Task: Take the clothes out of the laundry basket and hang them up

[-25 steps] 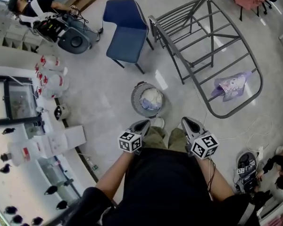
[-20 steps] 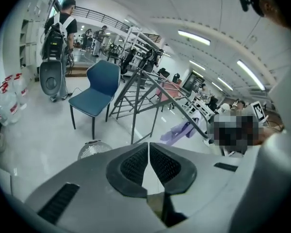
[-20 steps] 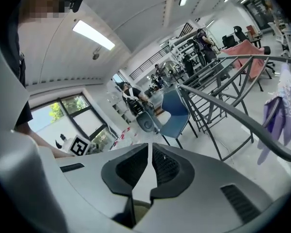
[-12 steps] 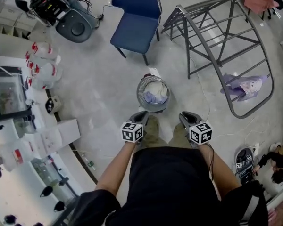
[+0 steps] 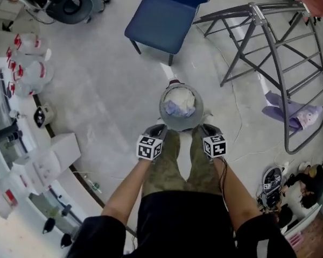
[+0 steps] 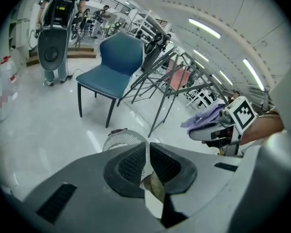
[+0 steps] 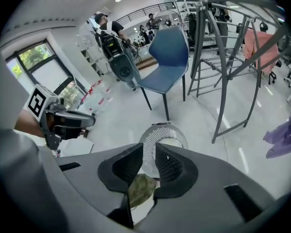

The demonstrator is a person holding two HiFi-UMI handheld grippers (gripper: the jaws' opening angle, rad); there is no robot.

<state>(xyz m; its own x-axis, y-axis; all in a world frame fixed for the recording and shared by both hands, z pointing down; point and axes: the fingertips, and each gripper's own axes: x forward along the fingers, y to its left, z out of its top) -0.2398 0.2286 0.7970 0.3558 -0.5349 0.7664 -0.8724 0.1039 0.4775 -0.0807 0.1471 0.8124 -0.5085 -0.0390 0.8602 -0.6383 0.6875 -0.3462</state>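
Two empty grippers hover by the laundry basket [image 5: 163,110], left gripper [image 5: 155,129] jaws closed, right gripper [image 5: 208,128] jaws opening; its soft, light clothes [image 5: 178,102] probably suit a top-fold pinch.

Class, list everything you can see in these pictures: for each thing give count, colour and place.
laundry basket: one, grey, floor ahead of the feet
clothes: a heap, white and lilac, inside the basket
chair: one, blue, beyond the basket
drying rack: one, grey, right
garment: one, purple, on the rack
jugs: several, clear with red labels, left
left tool: one, grey, shut, empty
right tool: one, grey, jaws opening, nothing between them
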